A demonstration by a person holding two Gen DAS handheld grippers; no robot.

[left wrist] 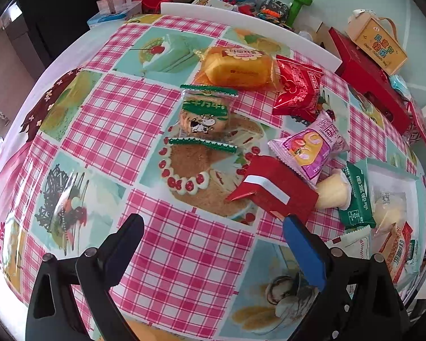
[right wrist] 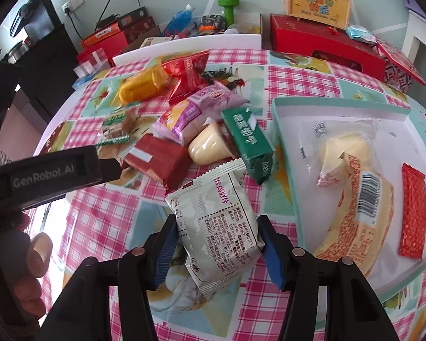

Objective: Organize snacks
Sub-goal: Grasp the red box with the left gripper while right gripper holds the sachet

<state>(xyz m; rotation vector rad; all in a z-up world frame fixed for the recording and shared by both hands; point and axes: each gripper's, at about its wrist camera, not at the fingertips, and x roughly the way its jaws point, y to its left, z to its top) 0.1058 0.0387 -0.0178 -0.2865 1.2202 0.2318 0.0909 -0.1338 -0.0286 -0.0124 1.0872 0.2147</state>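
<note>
Left wrist view: the left gripper (left wrist: 213, 244) hangs over the checked tablecloth (left wrist: 122, 113) with its jaws wide apart and nothing between them. Ahead of it lie the loose snacks: a green-edged biscuit packet (left wrist: 204, 116), an orange cake packet (left wrist: 238, 68), a red packet (left wrist: 298, 88), a pink packet (left wrist: 309, 147) and a red carton (left wrist: 278, 190) just beyond the blue fingertip.

Right wrist view, from the left: a person's hand (right wrist: 22, 267) holds the other tool at the edge, then comes the snack pile (right wrist: 184, 119), then the right gripper (right wrist: 215, 244), its pads pressed on both sides of a white snack packet (right wrist: 215, 227), which seems lifted clear of the cloth. Further right sits the white tray (right wrist: 286, 130), already holding a yellow bread packet (right wrist: 352, 218), a slim red bar (right wrist: 411, 210) and others.

I judge the step to be carrying this packet to the tray; the next move calls for swinging right over the rim, then releasing onto a bare patch.
</note>
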